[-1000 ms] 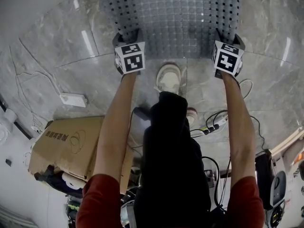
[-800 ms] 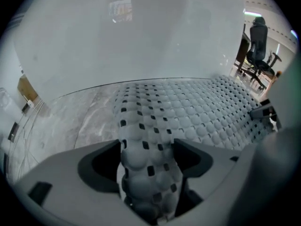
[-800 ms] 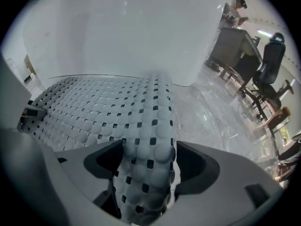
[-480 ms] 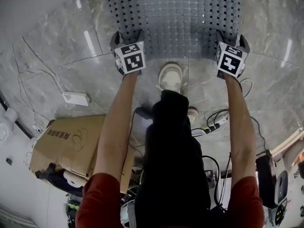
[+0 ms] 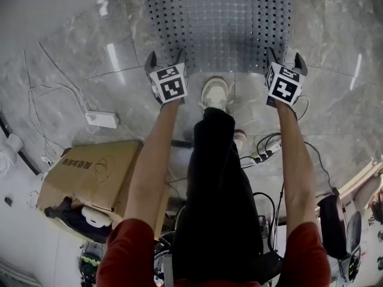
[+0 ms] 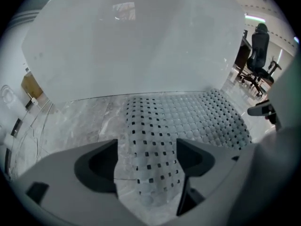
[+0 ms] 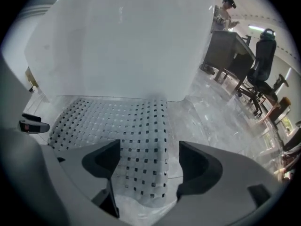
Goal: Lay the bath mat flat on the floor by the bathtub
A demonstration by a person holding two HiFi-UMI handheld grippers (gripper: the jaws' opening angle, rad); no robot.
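Note:
A grey bath mat (image 5: 221,28) with rows of square holes lies flat on the marble floor, its far edge against the white bathtub (image 6: 141,46). My left gripper (image 5: 164,57) hovers over the mat's near left corner and my right gripper (image 5: 285,57) over the near right corner. Both are open, their jaws have just been opening, and nothing is held. In the left gripper view the mat (image 6: 188,121) shows between the spread jaws of the left gripper (image 6: 146,161), below them and untouched. The right gripper (image 7: 148,161) likewise frames the mat (image 7: 117,121) in front of the tub (image 7: 122,46).
My shoe (image 5: 214,94) stands just short of the mat's near edge. A cardboard box (image 5: 90,172) and a white power strip (image 5: 102,119) lie at the left, cables (image 5: 269,148) at the right. An office chair (image 6: 257,51) and a person at a desk (image 7: 225,13) are farther off.
Both grippers have let go of the mat's near corners, opened wide and lifted off the floor. The mat stays flat.

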